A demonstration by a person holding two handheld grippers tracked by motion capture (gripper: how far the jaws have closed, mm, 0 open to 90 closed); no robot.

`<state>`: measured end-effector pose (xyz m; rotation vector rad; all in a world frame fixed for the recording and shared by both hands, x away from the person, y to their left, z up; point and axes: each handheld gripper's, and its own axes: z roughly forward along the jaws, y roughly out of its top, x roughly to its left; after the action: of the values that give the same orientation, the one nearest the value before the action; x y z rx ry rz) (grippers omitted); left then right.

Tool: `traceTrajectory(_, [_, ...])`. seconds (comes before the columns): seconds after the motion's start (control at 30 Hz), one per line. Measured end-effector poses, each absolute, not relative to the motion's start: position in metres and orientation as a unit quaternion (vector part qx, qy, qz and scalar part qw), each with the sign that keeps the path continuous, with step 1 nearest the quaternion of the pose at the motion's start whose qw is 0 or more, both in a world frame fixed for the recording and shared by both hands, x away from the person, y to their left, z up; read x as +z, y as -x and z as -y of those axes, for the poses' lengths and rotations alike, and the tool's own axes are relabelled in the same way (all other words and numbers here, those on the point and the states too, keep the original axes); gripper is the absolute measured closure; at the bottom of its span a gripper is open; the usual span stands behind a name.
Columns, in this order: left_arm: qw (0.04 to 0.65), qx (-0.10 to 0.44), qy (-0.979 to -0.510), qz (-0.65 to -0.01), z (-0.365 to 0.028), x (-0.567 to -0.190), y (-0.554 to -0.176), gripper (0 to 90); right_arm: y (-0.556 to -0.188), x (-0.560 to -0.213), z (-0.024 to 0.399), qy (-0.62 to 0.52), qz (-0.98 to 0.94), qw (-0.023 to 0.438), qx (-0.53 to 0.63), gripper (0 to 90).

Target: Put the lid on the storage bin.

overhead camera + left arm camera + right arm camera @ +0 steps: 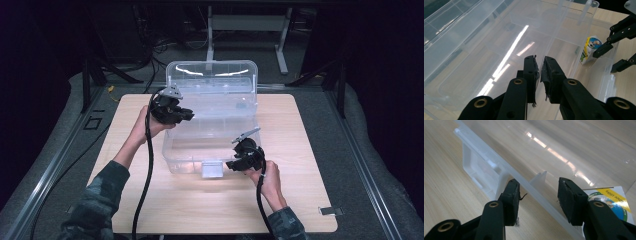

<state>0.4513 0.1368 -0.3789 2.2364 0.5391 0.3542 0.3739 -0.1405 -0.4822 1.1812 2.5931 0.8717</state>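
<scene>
A clear plastic storage box [172, 150] stands open on the wooden table [300, 150], its lid [212, 75] tipped up at the back. My left gripper [189, 115] hovers over the box's left side. In the left gripper view its jaws [540, 60] are shut with nothing between them, pointing into the box [474, 50]. My right gripper [231, 165] sits at the front right corner. Its jaws [539, 186] are open and straddle the front rim [486, 161] without pressing on it. A small printed carton [610, 200] [590, 48] lies inside the box by the right gripper [607, 61].
A white latch [212, 170] [474, 167] hangs from the box's front wall. Bare table [449, 182] spreads in front of and to both sides of the box. Cables trail from both grippers toward the near edge. Dark floor and metal frames surround the table.
</scene>
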Motion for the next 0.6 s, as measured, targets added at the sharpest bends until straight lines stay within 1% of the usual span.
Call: traceTrajectory(0.6, [0.412, 0.136, -0.874, -0.217, -0.139, -0.385, -0.437, 80.0, -0.374, -0.483, 0.140, -0.395, -0.868, 0.082, 0.291, 52.2])
